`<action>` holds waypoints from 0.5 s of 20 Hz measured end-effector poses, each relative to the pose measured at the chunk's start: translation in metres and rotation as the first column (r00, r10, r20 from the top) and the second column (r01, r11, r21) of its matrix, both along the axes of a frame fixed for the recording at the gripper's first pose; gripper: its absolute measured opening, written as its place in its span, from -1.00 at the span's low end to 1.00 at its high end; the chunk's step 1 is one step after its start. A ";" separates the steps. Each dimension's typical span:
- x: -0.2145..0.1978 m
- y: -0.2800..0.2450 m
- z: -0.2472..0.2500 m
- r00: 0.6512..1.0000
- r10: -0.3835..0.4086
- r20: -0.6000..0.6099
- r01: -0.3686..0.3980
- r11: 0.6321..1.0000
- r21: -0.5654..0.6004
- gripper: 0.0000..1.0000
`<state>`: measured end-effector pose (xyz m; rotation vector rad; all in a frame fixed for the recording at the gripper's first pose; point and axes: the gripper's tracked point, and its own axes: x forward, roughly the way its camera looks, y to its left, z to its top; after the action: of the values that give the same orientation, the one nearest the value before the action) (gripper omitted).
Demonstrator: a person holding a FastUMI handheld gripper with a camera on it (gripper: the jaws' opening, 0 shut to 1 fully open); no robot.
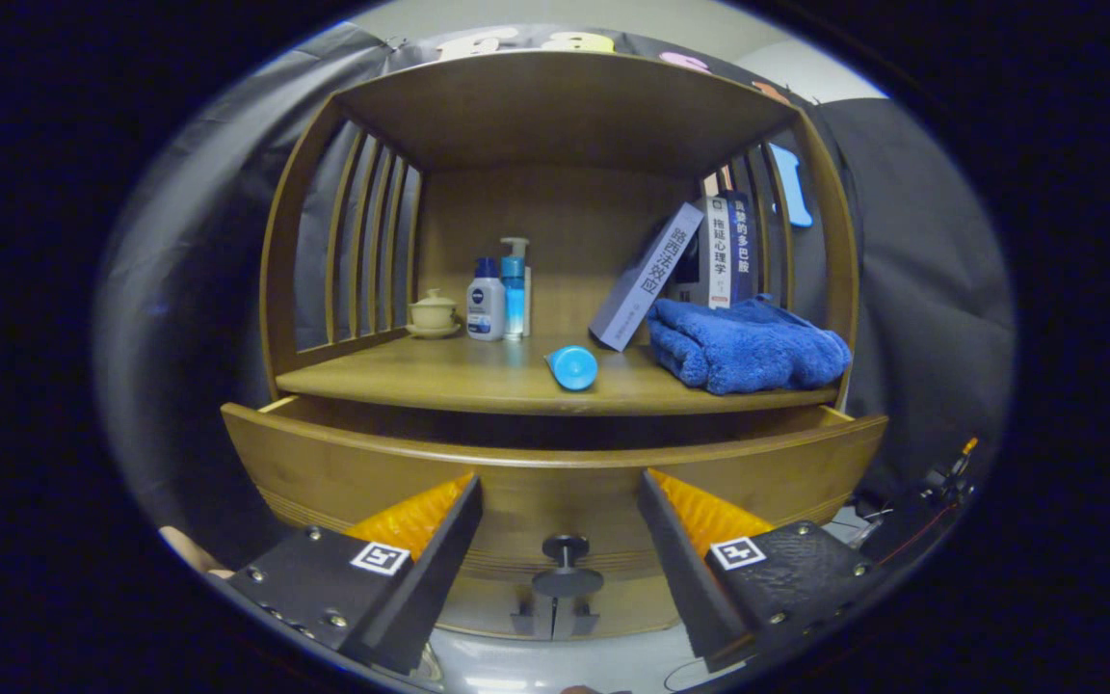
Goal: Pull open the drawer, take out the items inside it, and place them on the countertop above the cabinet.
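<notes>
The wooden drawer (555,463) stands pulled out under the countertop (478,381) of a wooden cabinet; its inside is hidden behind the front panel. A dark round knob (567,564) sits low on the drawer front, between my two fingers. My gripper (560,492) is open, its fingers wide apart in front of the drawer panel and holding nothing. On the countertop lies a blue tube-like item (572,367) near the front edge, cap end toward me. A folded blue towel (748,345) rests at the countertop's right.
At the back of the countertop stand a small lidded cup on a saucer (434,312), a white bottle (486,301) and a blue pump bottle (514,287). Leaning books (690,265) fill the back right. Slatted sides and a top shelf (565,106) enclose the space.
</notes>
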<state>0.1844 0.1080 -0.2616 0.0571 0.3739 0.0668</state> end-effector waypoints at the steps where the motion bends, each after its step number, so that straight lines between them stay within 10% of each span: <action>1: 0.005 0.001 -0.001 1.000 -0.002 0.001 0.002 1.000 -0.001 0.96; 10: 0.044 0.007 -0.009 1.000 -0.008 0.005 0.008 1.000 -0.001 0.94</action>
<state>0.2280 0.1154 -0.2710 0.0574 0.3687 0.0593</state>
